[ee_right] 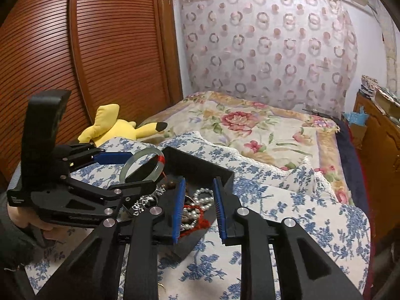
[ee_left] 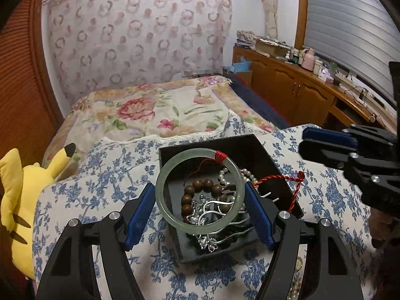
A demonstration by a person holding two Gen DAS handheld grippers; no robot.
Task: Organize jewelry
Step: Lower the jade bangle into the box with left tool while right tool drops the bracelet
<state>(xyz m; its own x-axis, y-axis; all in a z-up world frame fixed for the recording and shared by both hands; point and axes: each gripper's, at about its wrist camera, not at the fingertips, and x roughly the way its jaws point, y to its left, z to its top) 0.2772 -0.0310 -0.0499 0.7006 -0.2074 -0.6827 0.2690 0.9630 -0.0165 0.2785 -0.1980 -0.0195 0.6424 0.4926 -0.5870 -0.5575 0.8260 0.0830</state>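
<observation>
My left gripper [ee_left: 200, 208] is shut on a pale green jade bangle [ee_left: 165, 175] with a red thread wrap, held above a black tray [ee_left: 250, 147]. The tray holds a brown wooden bead bracelet [ee_left: 197, 186], a pearl strand [ee_left: 246, 173], silver chains [ee_left: 207, 240] and a red cord [ee_left: 282, 177]. In the right wrist view the bangle [ee_right: 132, 160] sits in the left gripper [ee_right: 130, 167] over the tray's [ee_right: 200, 165] left end. My right gripper [ee_right: 200, 210] is open and empty just above the pearls [ee_right: 203, 196] and red cord [ee_right: 200, 221].
The tray rests on a blue-flowered white cloth [ee_left: 100, 182] on a bed with a floral quilt [ee_left: 150, 107]. A yellow plush toy [ee_left: 22, 195] lies at the left. A wooden cabinet [ee_left: 295, 87] with clutter stands at the right, a wooden wardrobe [ee_right: 100, 50] at the left.
</observation>
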